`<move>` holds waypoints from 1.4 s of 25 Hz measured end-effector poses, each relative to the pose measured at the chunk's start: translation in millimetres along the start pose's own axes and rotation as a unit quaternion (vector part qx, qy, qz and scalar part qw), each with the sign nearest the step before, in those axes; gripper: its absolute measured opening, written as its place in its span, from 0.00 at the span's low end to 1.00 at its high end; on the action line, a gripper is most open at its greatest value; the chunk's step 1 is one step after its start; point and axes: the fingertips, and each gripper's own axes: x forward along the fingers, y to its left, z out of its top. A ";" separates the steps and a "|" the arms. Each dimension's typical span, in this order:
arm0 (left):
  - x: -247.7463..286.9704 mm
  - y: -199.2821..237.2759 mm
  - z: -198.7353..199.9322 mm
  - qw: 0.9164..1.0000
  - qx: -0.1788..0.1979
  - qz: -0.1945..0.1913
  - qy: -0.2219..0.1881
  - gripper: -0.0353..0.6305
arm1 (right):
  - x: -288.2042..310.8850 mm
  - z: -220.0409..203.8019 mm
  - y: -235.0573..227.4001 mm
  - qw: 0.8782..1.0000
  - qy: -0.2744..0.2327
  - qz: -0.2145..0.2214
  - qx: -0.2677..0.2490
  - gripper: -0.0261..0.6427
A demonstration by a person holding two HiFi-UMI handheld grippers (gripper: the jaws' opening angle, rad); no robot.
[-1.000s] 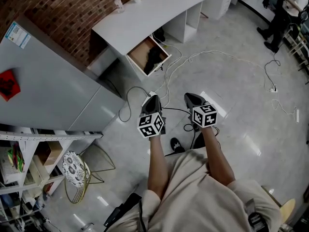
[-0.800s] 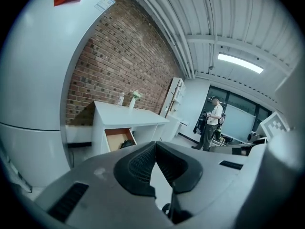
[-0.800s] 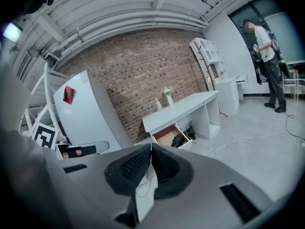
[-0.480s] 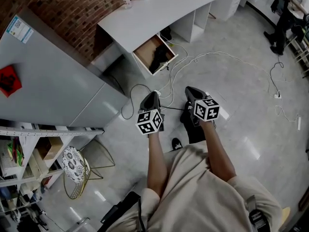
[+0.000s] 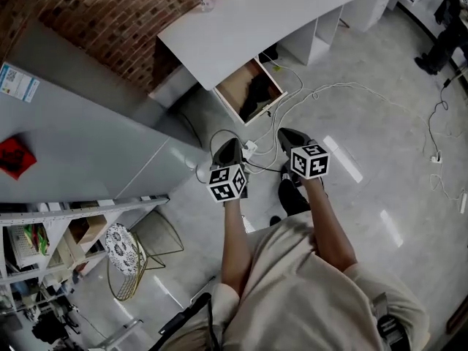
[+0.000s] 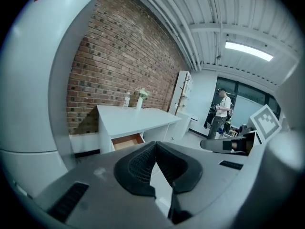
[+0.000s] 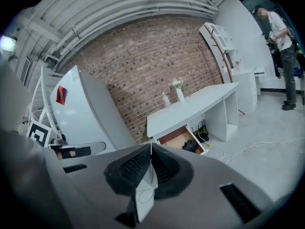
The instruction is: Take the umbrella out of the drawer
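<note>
Both left gripper [image 5: 230, 147] and right gripper [image 5: 287, 134], jaws together and empty, should open only above the dark umbrella [image 5: 258, 98] in the open wooden drawer [image 5: 237, 86] at twelve o'clock.

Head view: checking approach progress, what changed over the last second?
The person stepped toward the desk, bringing the left tool and right tool nearer the open drawer. Nothing was grasped. Both tools stay shut and empty; the umbrella stays in the drawer.
</note>
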 end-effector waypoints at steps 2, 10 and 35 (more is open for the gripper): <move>20.4 7.9 11.8 1.000 0.007 0.006 0.006 0.07 | 20.7 20.7 -12.9 1.000 -0.009 0.004 0.009 0.14; 90.8 24.6 46.0 0.999 0.027 0.020 0.021 0.07 | 87.3 73.5 -57.0 0.998 -0.022 0.038 0.045 0.14; 276.0 51.8 -43.1 0.988 0.051 -0.037 0.142 0.07 | 156.8 1.1 -178.0 0.994 0.062 -0.016 0.093 0.14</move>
